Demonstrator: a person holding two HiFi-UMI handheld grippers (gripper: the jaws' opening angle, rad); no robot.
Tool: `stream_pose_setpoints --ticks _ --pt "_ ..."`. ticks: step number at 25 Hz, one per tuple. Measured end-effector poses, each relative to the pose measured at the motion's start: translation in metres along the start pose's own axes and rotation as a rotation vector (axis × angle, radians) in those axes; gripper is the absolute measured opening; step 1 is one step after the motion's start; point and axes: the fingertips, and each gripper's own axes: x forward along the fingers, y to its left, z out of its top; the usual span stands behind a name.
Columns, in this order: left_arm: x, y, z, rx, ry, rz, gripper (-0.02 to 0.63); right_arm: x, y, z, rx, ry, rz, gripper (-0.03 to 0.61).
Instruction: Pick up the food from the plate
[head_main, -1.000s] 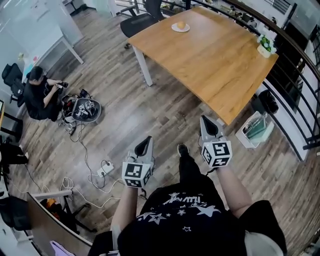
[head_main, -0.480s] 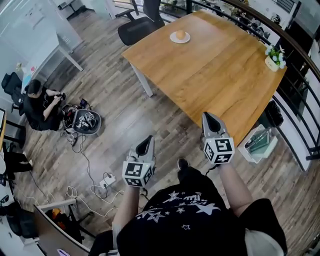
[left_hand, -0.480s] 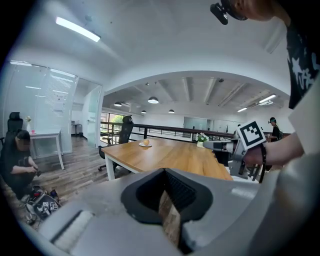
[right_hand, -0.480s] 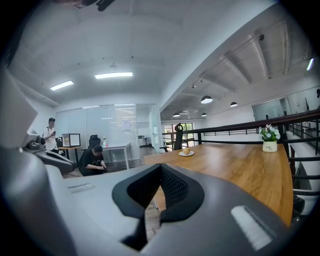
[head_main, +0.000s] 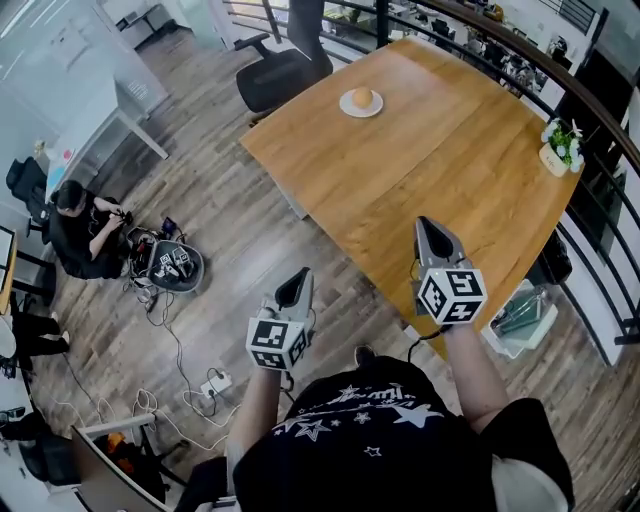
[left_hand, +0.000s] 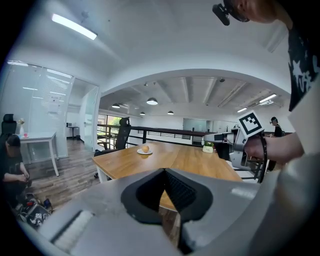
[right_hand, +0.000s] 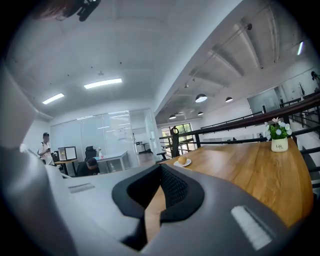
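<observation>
A round orange-brown piece of food sits on a small white plate at the far side of the wooden table. My left gripper is shut and empty, over the floor off the table's near left edge. My right gripper is shut and empty, above the table's near corner. In the left gripper view the food and plate lie far ahead past the closed left gripper. In the right gripper view the food lies beyond the closed right gripper.
A black office chair stands at the table's far left. A small potted plant sits on its right edge, by the railing. On the floor at left are a seated person, equipment and cables with a power strip.
Both grippers have moved forward toward the table. The right one has gone from over the floor to above the table's near corner. The plate looks nearer in the head view.
</observation>
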Motion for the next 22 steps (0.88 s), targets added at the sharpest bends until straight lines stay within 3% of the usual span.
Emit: stream_pose_setpoints --ticks 6,14,22 --pt "0.040 0.012 0.035 0.025 -0.036 -0.009 0.001 0.033 -0.034 0.022 0.024 -0.032 -0.035 0.003" --pt "0.080 0.032 0.050 0.052 -0.035 -0.042 0.001 0.061 -0.052 0.035 0.026 -0.054 -0.067 0.003" --pt "0.151 0.075 0.061 0.053 -0.019 -0.164 0.000 0.093 -0.076 0.039 0.046 -0.085 -0.196 0.003"
